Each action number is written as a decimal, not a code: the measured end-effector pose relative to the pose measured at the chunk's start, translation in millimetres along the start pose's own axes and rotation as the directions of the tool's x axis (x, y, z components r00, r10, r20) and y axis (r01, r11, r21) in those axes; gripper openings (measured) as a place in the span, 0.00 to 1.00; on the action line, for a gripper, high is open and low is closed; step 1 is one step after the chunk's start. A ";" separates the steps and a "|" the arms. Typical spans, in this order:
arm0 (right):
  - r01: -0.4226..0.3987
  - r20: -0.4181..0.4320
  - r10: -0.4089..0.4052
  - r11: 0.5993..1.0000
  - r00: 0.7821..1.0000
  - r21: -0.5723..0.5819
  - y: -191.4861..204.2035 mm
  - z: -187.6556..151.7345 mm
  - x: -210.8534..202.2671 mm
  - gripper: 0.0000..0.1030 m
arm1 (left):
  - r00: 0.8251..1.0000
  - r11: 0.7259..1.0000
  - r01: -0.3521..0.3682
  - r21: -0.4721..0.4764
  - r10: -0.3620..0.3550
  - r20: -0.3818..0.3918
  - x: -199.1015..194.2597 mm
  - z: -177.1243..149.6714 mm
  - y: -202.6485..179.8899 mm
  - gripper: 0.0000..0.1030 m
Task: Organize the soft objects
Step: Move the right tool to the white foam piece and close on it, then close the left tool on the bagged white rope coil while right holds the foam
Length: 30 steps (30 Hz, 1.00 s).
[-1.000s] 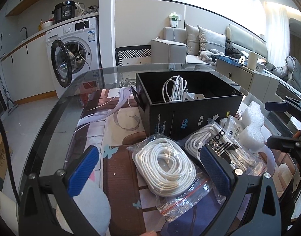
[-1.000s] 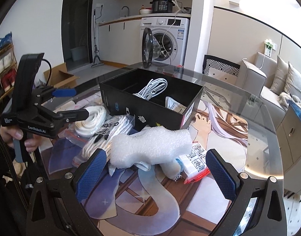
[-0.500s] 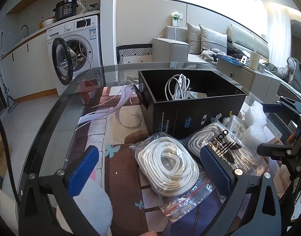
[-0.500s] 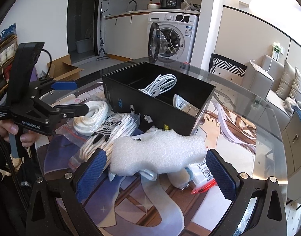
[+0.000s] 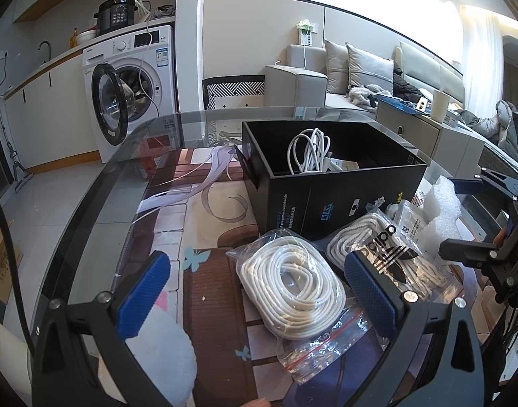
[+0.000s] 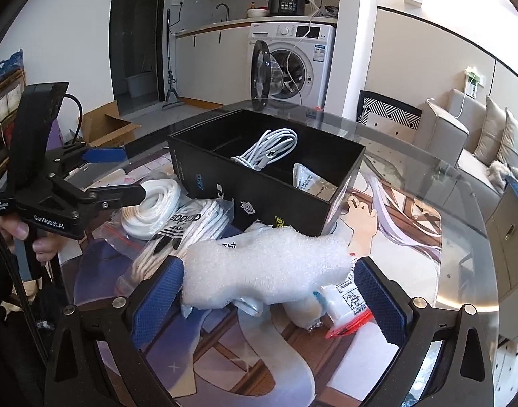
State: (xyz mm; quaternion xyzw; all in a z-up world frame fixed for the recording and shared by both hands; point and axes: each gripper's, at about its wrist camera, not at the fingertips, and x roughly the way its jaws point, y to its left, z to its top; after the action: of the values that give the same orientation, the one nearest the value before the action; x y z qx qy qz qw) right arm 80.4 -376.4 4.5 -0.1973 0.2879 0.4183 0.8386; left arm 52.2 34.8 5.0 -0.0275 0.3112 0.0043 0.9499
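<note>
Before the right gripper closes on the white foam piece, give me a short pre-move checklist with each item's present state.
1. Right gripper open: ok.
2. White foam piece between its fingers: ok, though depth cannot be told.
3. Left gripper open and apart from the foam: ok, it hovers over the bagged white rope.
4. Black box open on top: ok.
5. Room in the box: ok, white cable and a packet fill only part.
6. Foam free of the packets beneath: cannot tell.

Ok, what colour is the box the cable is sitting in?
Black, with small printed logos on its side. The box shows best in the right wrist view.
</note>
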 end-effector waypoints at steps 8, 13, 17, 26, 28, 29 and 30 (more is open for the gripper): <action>-0.006 0.026 0.006 1.000 1.000 -0.004 2.6 -0.1 -3.1 0.90 | 1.000 1.000 0.000 0.005 0.000 -0.004 0.3 -0.6 -0.4 1.00; -0.006 0.048 0.006 1.000 0.999 0.007 1.1 1.0 -10.0 0.89 | 1.000 1.000 -0.003 0.009 0.003 -0.014 1.6 -1.5 -2.7 1.00; 0.001 0.060 -0.002 1.000 0.998 0.016 -1.3 0.6 -13.6 0.89 | 0.999 1.000 -0.011 0.010 0.011 -0.043 4.6 -2.5 -3.6 1.00; 0.010 0.066 -0.011 1.000 0.998 0.018 -3.3 -0.3 -18.0 0.89 | 0.989 0.999 -0.050 -0.007 0.048 -0.142 21.0 -0.3 -8.6 1.00; 0.011 0.067 -0.012 1.000 0.998 0.017 -3.0 -0.2 -18.0 0.89 | 0.986 0.998 -0.052 -0.019 0.048 -0.158 23.8 1.3 -8.6 1.00; 0.012 0.067 -0.013 1.000 0.998 0.018 -3.1 -0.4 -18.6 0.89 | 0.985 0.998 -0.054 -0.024 0.049 -0.164 24.7 1.6 -8.3 1.00; 0.011 0.067 -0.012 1.000 0.998 0.018 -3.3 -0.8 -19.0 0.89 | 0.984 0.998 -0.060 -0.027 0.055 -0.171 26.3 2.7 -8.2 1.00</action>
State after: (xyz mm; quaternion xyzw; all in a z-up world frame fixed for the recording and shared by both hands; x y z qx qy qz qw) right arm 73.7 -389.9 16.5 -0.1774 0.2622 0.4172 0.8519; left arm 75.2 26.5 -7.9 -0.0341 0.3917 0.0342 0.9188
